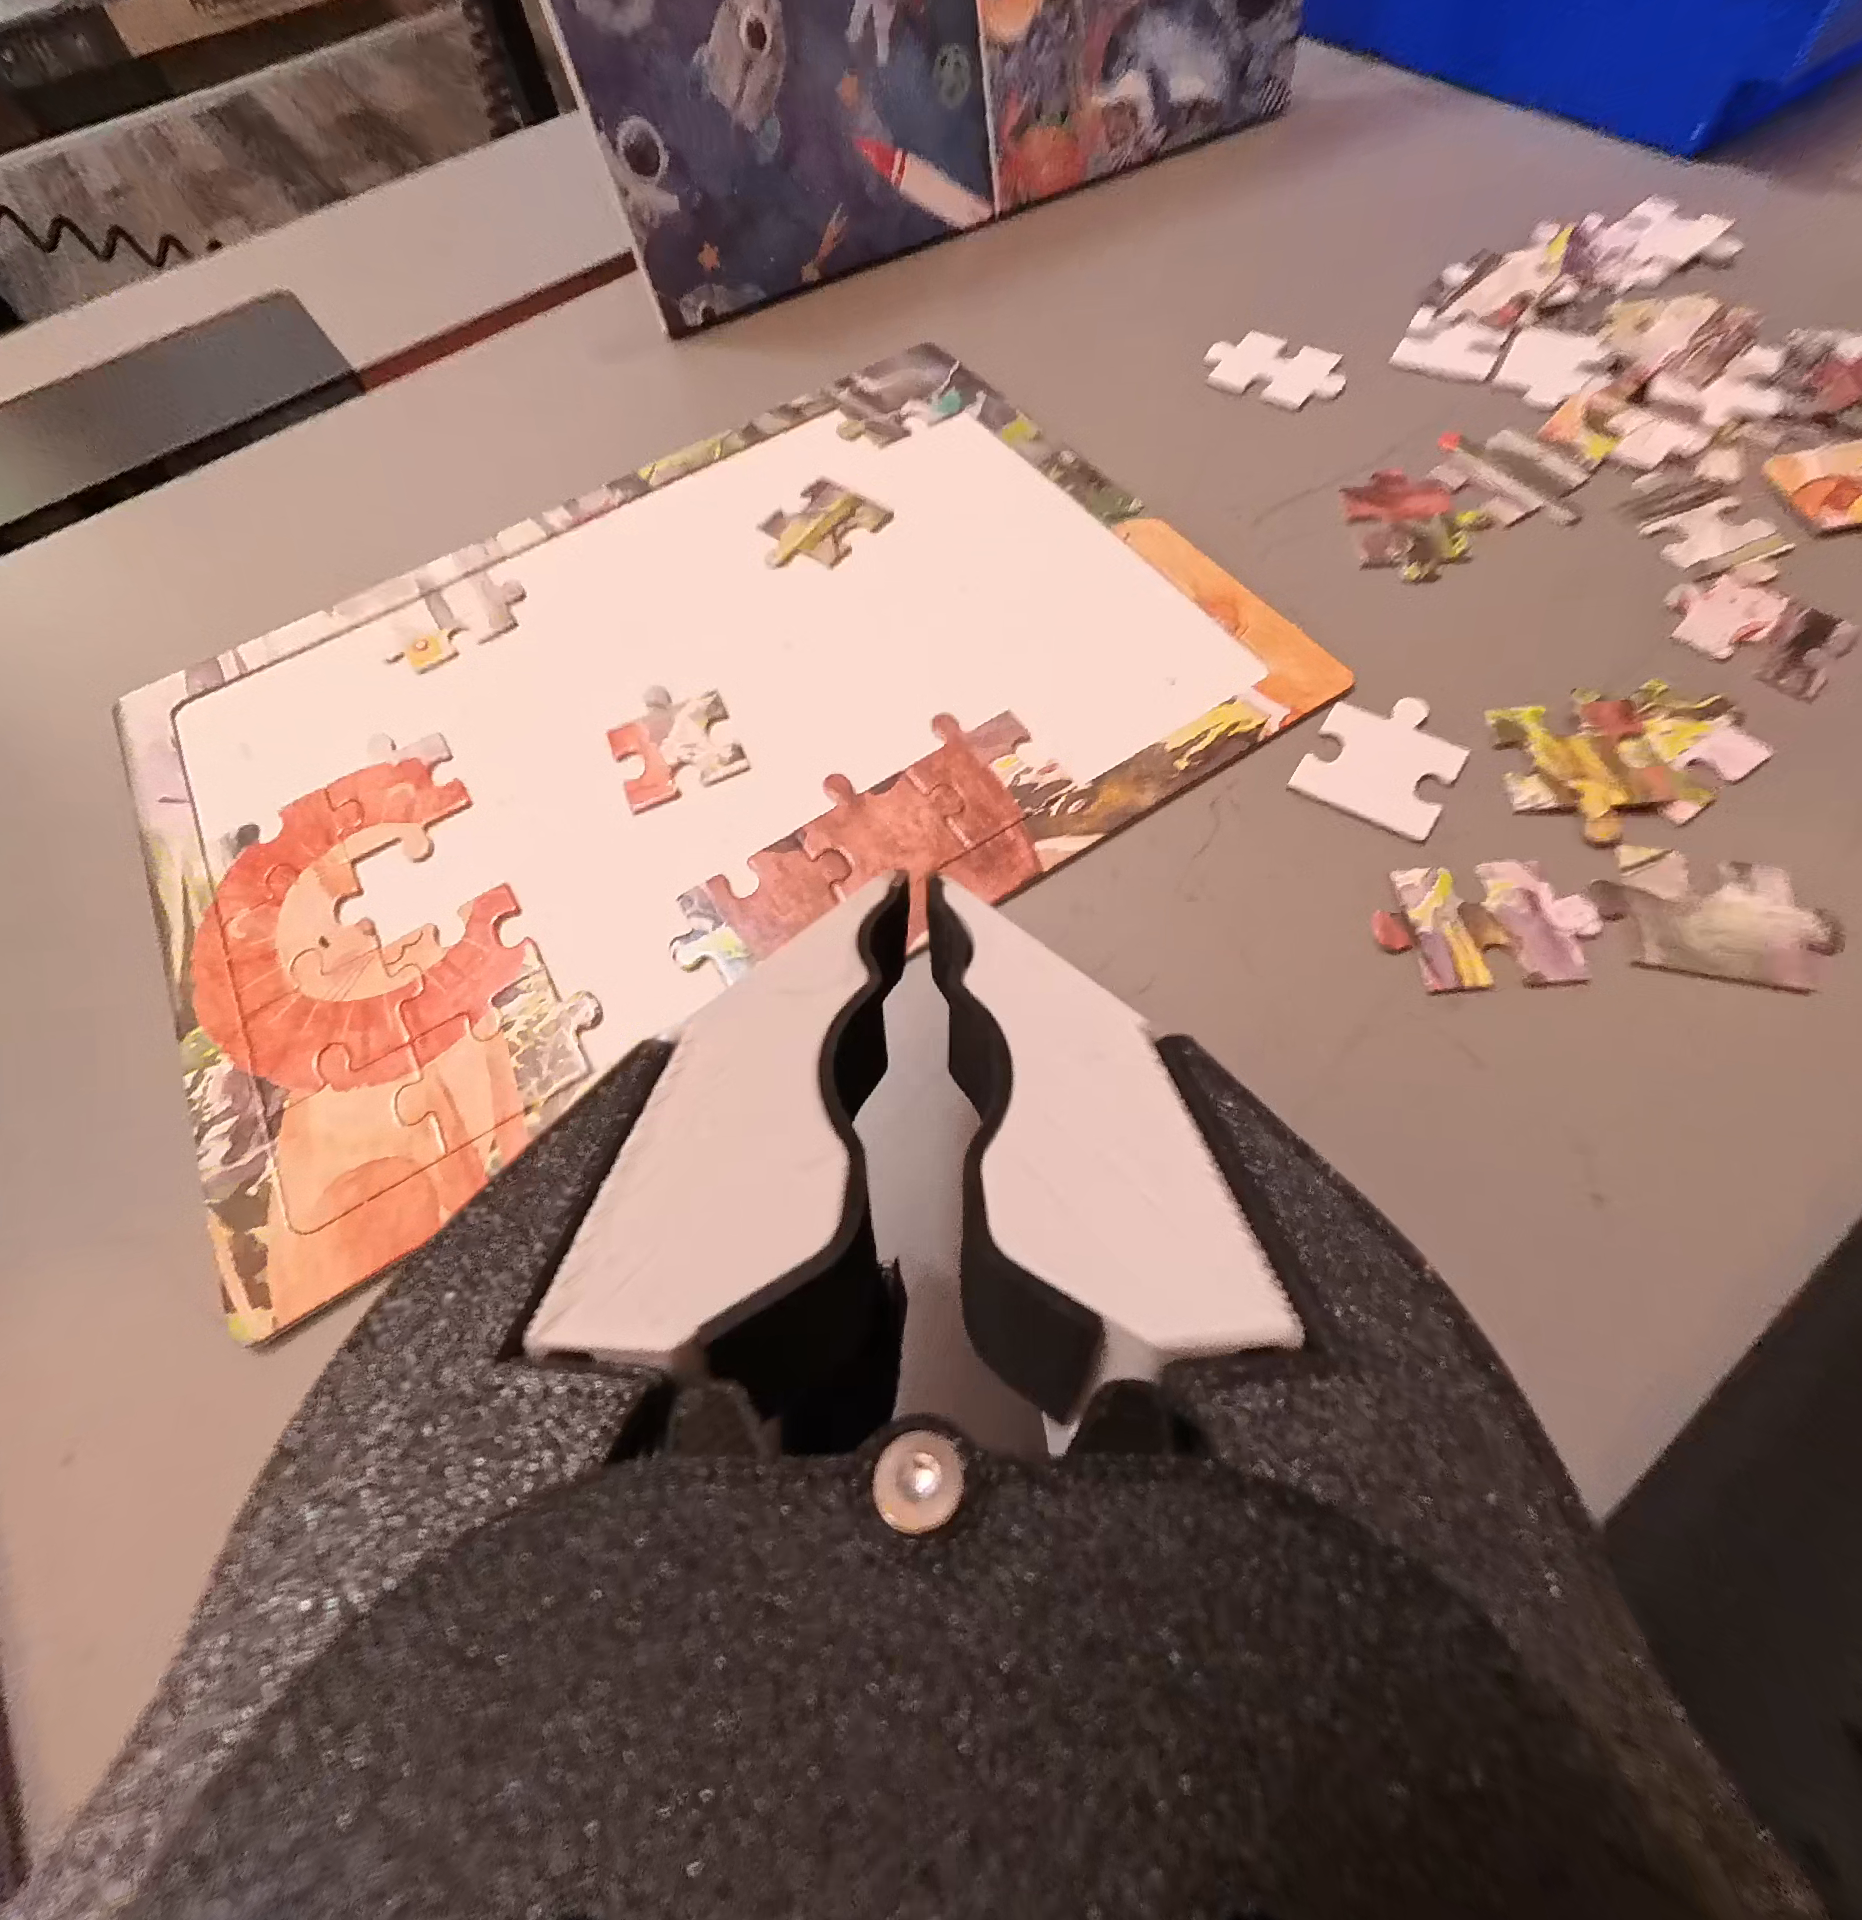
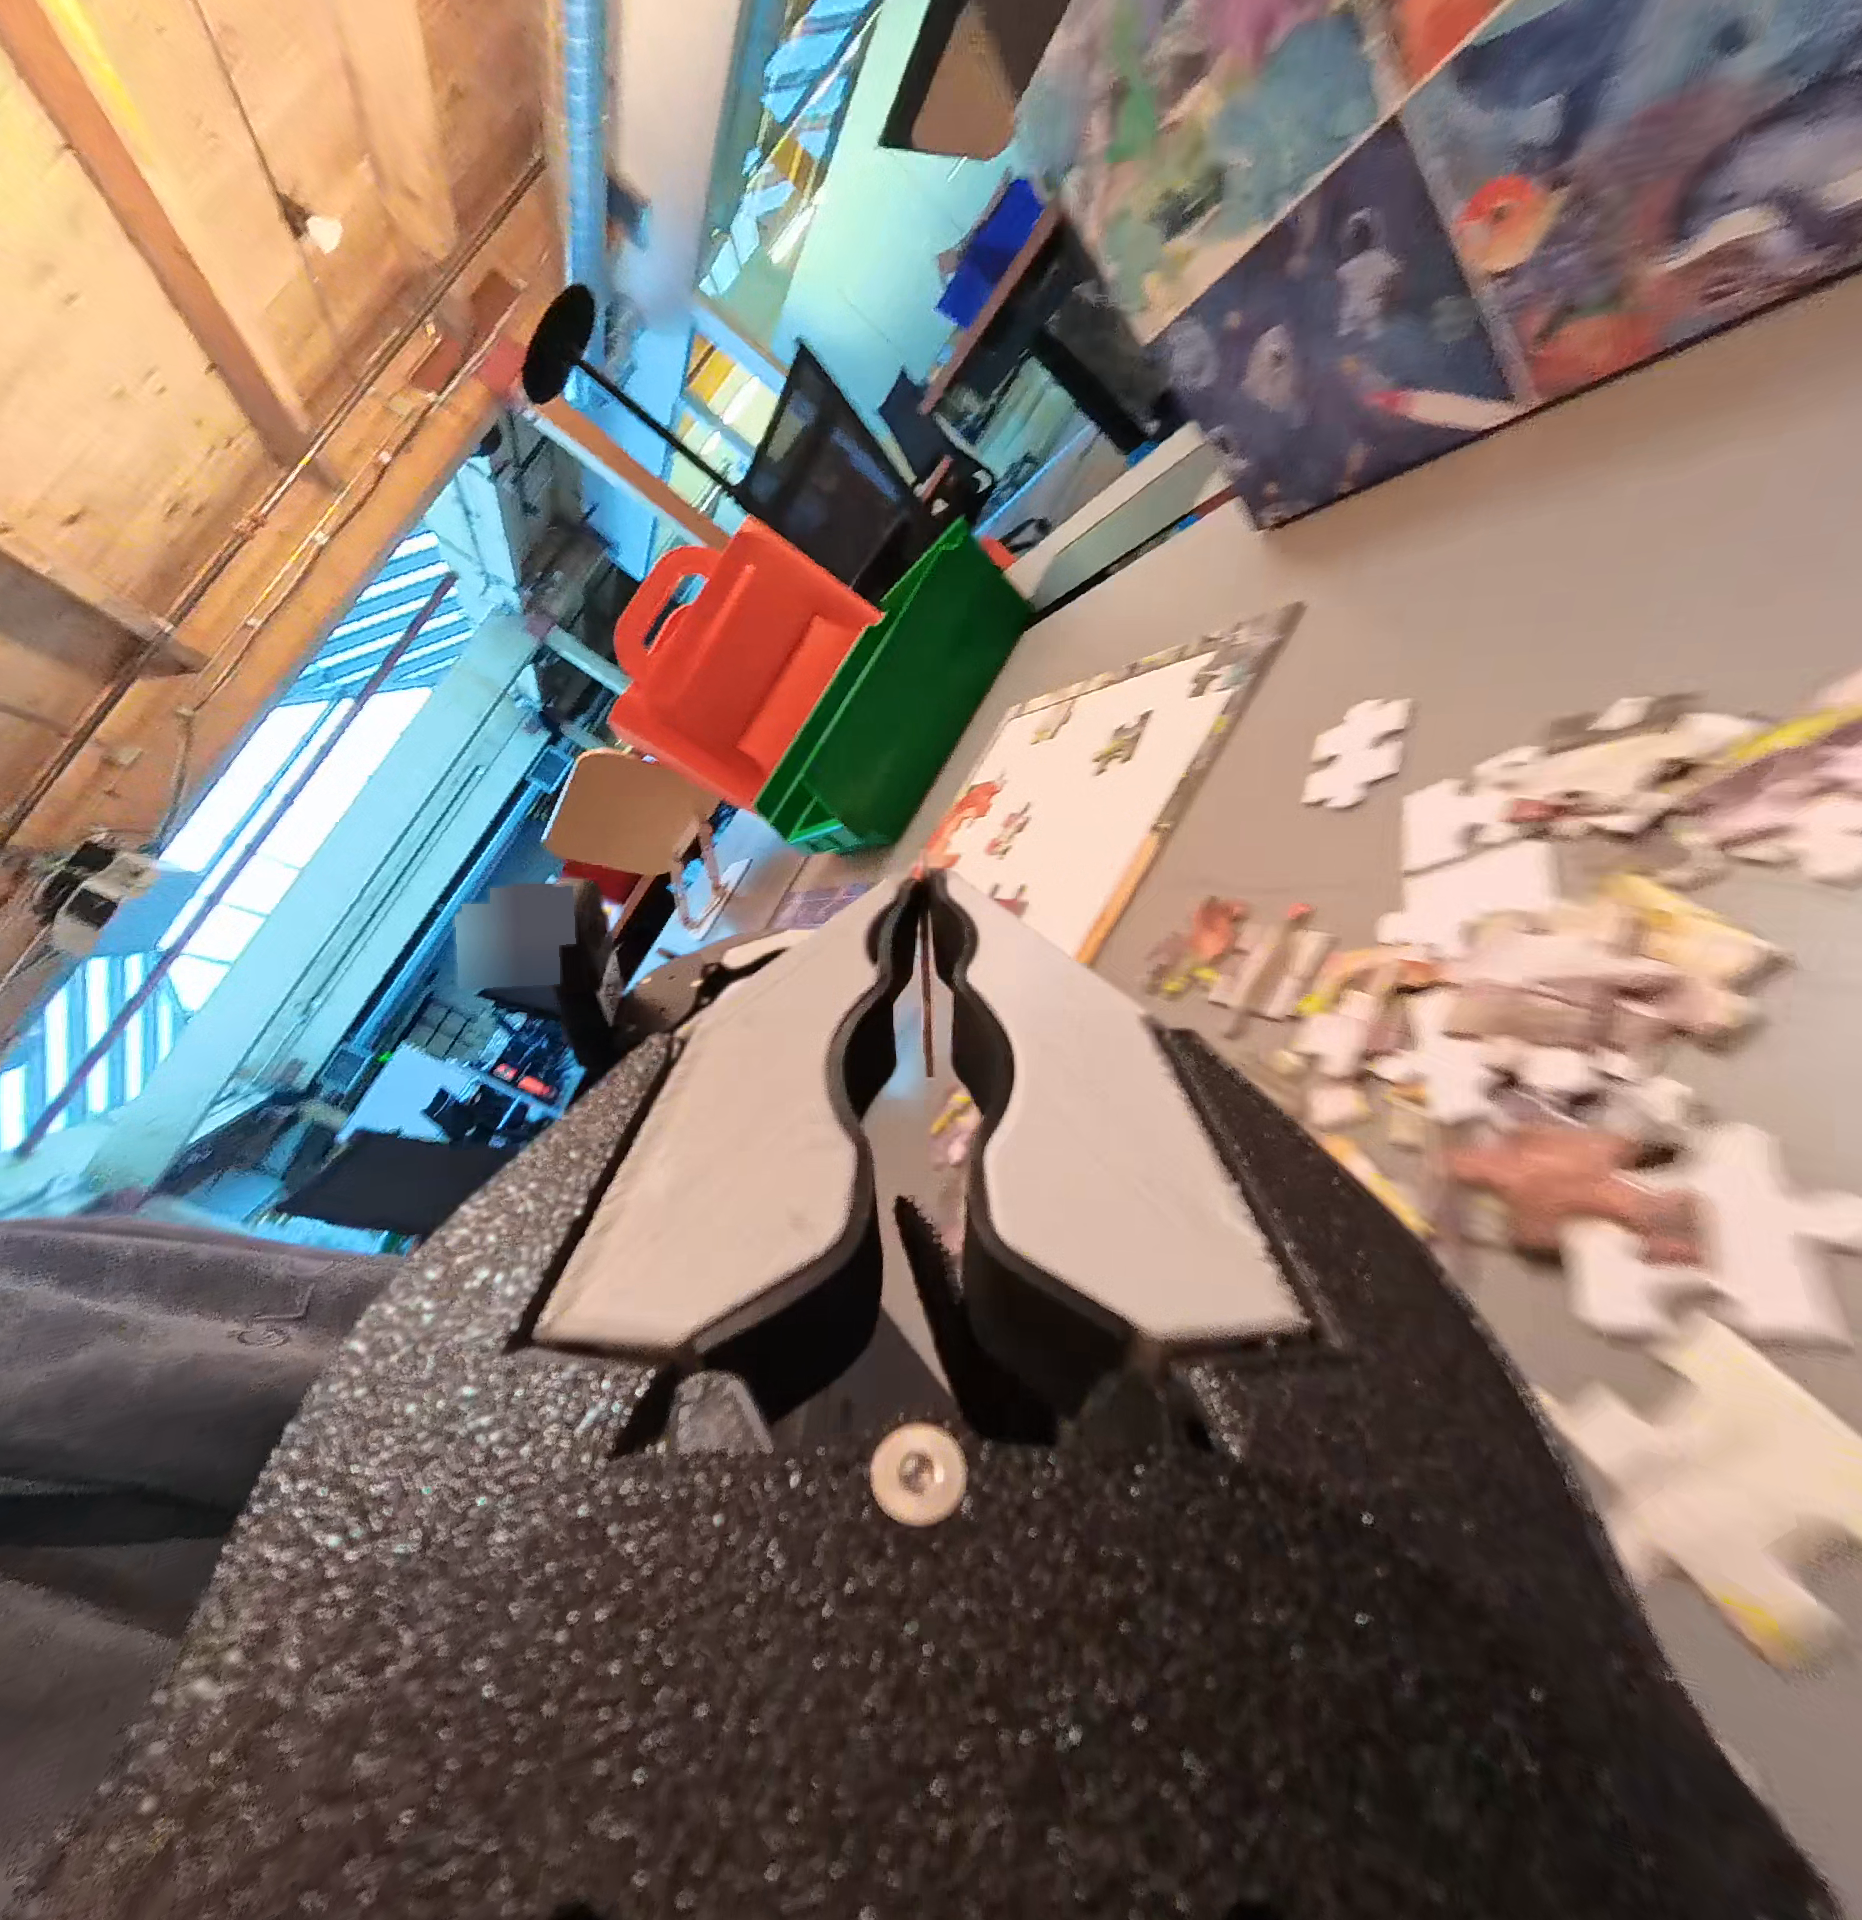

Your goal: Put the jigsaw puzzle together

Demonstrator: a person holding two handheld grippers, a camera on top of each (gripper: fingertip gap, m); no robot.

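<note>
The puzzle board (image 1: 906,582) lies flat on the grey table, with a white middle. A lion section (image 1: 335,935) is joined at its near left, a brown row (image 1: 906,821) along its near edge, and single pieces (image 1: 678,748) lie inside. My left gripper (image 1: 914,885) is shut and empty, its tips over the board's near edge by the brown row. My right gripper (image 2: 922,894) is rolled sideways and shut on a puzzle piece (image 2: 925,997), seen edge-on as a thin reddish strip. The board shows farther off in the right wrist view (image 2: 1114,790).
Loose pieces (image 1: 1633,499) are scattered right of the board, some face down (image 1: 1379,764); they appear blurred in the right wrist view (image 2: 1529,987). A picture-covered box (image 1: 906,135) stands behind the board. A blue bin (image 1: 1633,62) is far right. Red and green crates (image 2: 802,686) stand beyond. Tip to tip, the grippers are about 30 cm apart.
</note>
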